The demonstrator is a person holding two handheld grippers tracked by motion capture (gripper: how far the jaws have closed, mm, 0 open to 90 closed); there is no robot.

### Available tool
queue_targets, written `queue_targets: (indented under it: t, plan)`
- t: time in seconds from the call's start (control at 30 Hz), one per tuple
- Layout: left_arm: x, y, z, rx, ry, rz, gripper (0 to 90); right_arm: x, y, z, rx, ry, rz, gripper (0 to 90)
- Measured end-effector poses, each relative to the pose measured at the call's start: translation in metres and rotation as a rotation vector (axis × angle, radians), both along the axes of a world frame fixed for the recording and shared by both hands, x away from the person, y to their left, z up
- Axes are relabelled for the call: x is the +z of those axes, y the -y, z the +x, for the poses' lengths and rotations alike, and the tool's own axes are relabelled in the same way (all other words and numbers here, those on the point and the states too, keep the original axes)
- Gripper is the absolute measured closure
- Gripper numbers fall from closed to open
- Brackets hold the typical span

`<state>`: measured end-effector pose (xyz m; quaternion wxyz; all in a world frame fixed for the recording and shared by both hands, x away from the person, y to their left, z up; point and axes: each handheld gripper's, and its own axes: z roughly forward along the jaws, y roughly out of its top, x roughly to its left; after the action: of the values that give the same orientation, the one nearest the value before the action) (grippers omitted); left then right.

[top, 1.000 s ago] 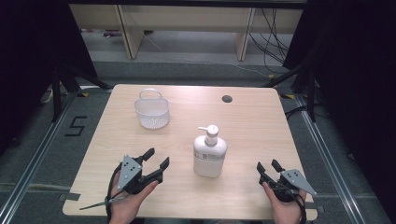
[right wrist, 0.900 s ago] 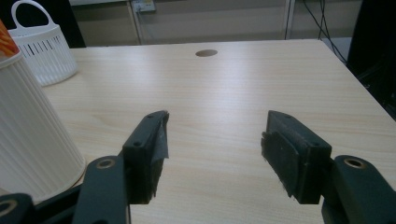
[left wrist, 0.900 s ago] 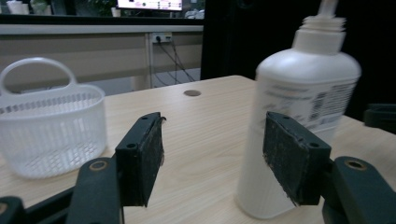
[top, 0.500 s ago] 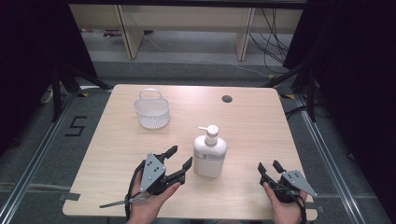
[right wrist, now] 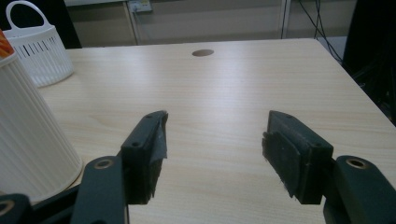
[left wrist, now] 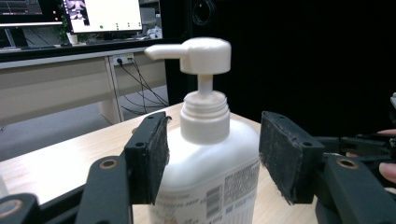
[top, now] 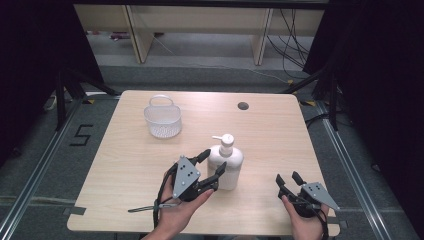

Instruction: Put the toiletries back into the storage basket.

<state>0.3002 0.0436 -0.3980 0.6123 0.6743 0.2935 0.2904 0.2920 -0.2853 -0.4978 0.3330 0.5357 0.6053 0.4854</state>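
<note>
A person sits at a pale wooden surface [top: 130,165] holding a pair of tongs in each hand. The left tongs [top: 212,162] have reached a white pump bottle [top: 227,165] that stands upright just ahead of them. Seen from the left gripper view, the bottle's shoulder [left wrist: 210,172] sits between the two padded jaws: the left pad looks to be touching or almost touching it, while a clear gap shows beside the right pad. The jaws have just been closing around the bottle but do not yet clamp it, so these tongs count as released. The step in hand appears to be the grasp. The next move probably calls for finishing the squeeze on the broad body below the neck, keeping level so the bottle does not tip.

The right tongs [top: 289,180] rest near the surface's front edge, well to the right of the bottle, jaws spread with nothing between them.

A white slatted basket [top: 162,120] stands well beyond the left tongs, toward the far left. Open wood lies between bottle and basket, so a carry that way looks unobstructed. A small round hole [top: 243,106] lies far ahead of the right tongs. The surface's right edge runs close beside the right tongs.
</note>
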Motion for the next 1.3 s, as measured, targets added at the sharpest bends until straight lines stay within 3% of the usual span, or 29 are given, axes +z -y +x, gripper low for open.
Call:
queue_targets:
  t: [0.07, 0.27, 0.33, 0.37, 0.47, 0.5, 0.57, 0.6, 0.67, 0.7, 0.77, 0.8, 0.83, 1.07, 1.3]
  plan:
    - [0.001, 0.004, 0.002, 0.005, 0.000, 0.000, 42.0, 0.000, 0.001, 0.000, 0.002, 0.016, -0.014, 39.3]
    - [0.003, 0.011, 0.008, 0.043, 0.016, -0.001, 43.3, -0.001, 0.001, 0.000, 0.005, -0.001, 0.004, 39.1]
    - [0.003, 0.014, 0.007, 0.065, 0.014, -0.004, 43.5, -0.002, 0.000, 0.002, 0.011, 0.021, 0.016, 39.1]
    - [0.002, 0.015, 0.008, 0.065, 0.039, -0.006, 43.8, -0.001, 0.000, 0.001, 0.003, -0.003, 0.006, 39.0]
    - [-0.002, 0.020, 0.008, 0.079, 0.043, -0.026, 44.6, -0.002, 0.000, 0.002, 0.013, 0.014, -0.006, 39.0]
    - [-0.003, 0.021, 0.008, 0.083, 0.046, -0.024, 44.8, -0.002, -0.003, 0.001, 0.004, 0.000, 0.033, 38.9]
    - [-0.004, 0.022, 0.009, 0.090, 0.048, -0.030, 45.0, -0.003, -0.003, 0.001, 0.007, 0.001, 0.032, 38.8]
    - [-0.004, 0.023, 0.009, 0.099, 0.039, -0.038, 45.0, -0.003, -0.001, 0.002, 0.015, 0.013, -0.002, 38.8]
    - [-0.003, 0.024, 0.012, 0.103, 0.055, -0.045, 45.2, -0.003, 0.000, 0.003, 0.021, 0.027, -0.002, 38.7]
    - [-0.003, 0.025, 0.011, 0.111, 0.045, -0.054, 45.3, -0.003, 0.000, 0.002, 0.014, 0.011, 0.006, 38.7]
    - [0.000, 0.026, 0.014, 0.106, 0.072, -0.040, 45.6, -0.003, -0.001, 0.003, 0.009, 0.018, 0.018, 38.7]
    - [0.000, 0.027, 0.013, 0.110, 0.057, -0.050, 45.8, -0.002, 0.000, 0.002, 0.004, -0.010, 0.009, 38.7]
    - [0.000, 0.029, 0.013, 0.112, 0.048, -0.054, 45.9, -0.002, 0.000, 0.002, 0.011, -0.001, 0.024, 38.6]
    - [0.004, 0.035, 0.014, 0.130, 0.073, -0.036, 47.5, -0.003, 0.001, 0.003, 0.019, 0.009, 0.022, 38.4]
    - [0.004, 0.037, 0.017, 0.150, 0.071, -0.033, 49.5, -0.004, 0.002, 0.003, 0.008, 0.009, 0.006, 38.2]
